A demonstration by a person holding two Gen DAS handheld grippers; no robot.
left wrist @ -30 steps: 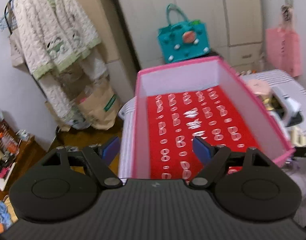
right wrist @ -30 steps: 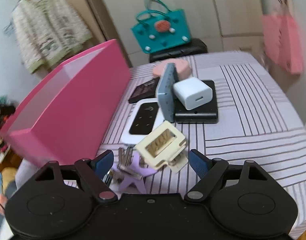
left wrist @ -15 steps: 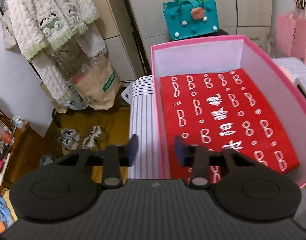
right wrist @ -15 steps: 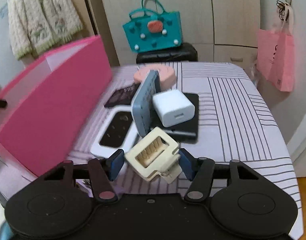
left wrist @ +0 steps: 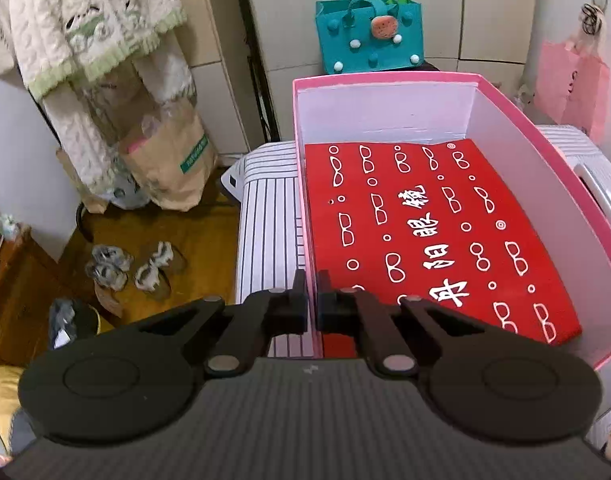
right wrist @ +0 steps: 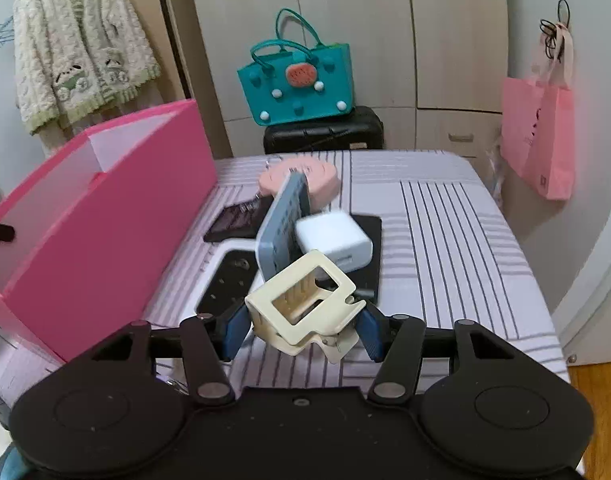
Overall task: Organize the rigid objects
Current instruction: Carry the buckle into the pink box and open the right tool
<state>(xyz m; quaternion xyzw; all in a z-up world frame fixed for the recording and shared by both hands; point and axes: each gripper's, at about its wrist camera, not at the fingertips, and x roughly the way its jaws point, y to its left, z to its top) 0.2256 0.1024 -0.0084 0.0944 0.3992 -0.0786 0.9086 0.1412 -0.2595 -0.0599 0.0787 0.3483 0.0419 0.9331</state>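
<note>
A pink box with white inner walls stands on the striped table; a red cloth printed with white glasses lies flat on its floor. My left gripper is shut on the box's near left wall, one finger outside and one inside. In the right wrist view the same pink box stands to the left. My right gripper holds a cream hair claw clip above the table; its jaws are closing, with the blue pads pressed on the clip's sides.
Behind the clip lie a white charger, an upright blue-grey device, a black slab, a white power strip and a pink round case. A teal bag sits on a black suitcase. Striped table stretches right.
The left gripper went to the box's left wall and closed on it. The right gripper closed on the cream clip and raised it off the table.
</note>
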